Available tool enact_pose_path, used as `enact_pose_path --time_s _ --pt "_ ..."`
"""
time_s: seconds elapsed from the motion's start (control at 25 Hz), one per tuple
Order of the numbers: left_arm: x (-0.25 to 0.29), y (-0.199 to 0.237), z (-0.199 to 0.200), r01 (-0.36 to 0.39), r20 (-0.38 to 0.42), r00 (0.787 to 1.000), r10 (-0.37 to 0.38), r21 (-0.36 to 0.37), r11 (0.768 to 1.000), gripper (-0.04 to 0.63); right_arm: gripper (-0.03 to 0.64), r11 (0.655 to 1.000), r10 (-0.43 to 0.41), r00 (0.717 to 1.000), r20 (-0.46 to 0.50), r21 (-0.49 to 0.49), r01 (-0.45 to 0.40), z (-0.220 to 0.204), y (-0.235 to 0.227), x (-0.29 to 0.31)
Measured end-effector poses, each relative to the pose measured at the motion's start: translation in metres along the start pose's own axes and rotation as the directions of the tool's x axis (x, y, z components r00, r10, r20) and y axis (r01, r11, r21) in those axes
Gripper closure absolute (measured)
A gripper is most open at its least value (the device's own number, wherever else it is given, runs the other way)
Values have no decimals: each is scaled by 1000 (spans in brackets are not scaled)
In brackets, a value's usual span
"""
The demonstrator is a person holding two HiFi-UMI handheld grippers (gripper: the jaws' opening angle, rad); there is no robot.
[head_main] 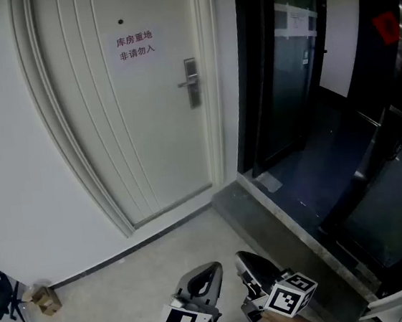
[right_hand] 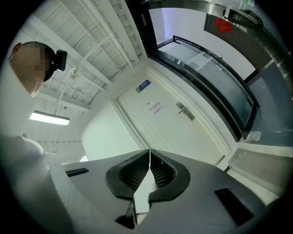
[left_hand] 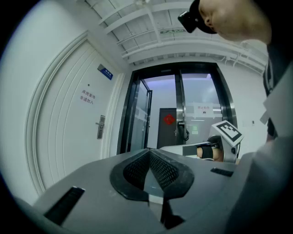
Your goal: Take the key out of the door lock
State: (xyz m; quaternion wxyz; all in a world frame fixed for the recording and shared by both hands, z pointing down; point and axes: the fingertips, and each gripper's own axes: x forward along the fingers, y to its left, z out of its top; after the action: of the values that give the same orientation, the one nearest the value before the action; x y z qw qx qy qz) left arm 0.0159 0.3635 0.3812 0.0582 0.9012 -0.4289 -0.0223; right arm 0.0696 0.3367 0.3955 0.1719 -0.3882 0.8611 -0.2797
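White door (head_main: pixel 147 127), shut, at the far end of the floor, with a paper notice (head_main: pixel 134 46) on its upper panel and a metal lock plate (head_main: pixel 192 85) with a lever handle (head_main: pixel 183 83) at its right edge. The key is too small to make out from here; by the task it sits in the lock plate. Near the person, the left gripper (head_main: pixel 203 275) and the right gripper (head_main: pixel 249 263) hang low, well apart from the door, each with its fingers pressed together on nothing. Step in hand, as judged: the approach. Done well, one gripper comes level with the keyhole, spreads its fingers before arrival, closes flat on the key's head, and draws it straight out along its shaft without twisting.
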Motion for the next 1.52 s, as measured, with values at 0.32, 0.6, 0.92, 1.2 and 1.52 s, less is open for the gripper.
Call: enact_pose_path --time_s 0.32,0.6,0.92,1.2,1.52 --pt "13 -5 -1 -24 -6 1000 24 12 1000 589 600 1000 -1 1000 14 -17 1 14 -14 -10" --pt "33 -9 -5 -31 -9 999 31 -14 999 589 600 996 4 1000 8 -88 -3 25 -26 -14" --pt "63 14 -7 -33 -19 999 33 -14 999 589 600 995 -16 1000 10 -97 17 35 -51 9" --pt "112 69 -1 -10 2 1000 10 -14 1000 589 600 993 -47 999 20 -111 49 49 -86 67" --pt "171 156 11 39 -8 999 -40 -28 999 589 600 990 -78 996 43 -117 82 73 -120 170"
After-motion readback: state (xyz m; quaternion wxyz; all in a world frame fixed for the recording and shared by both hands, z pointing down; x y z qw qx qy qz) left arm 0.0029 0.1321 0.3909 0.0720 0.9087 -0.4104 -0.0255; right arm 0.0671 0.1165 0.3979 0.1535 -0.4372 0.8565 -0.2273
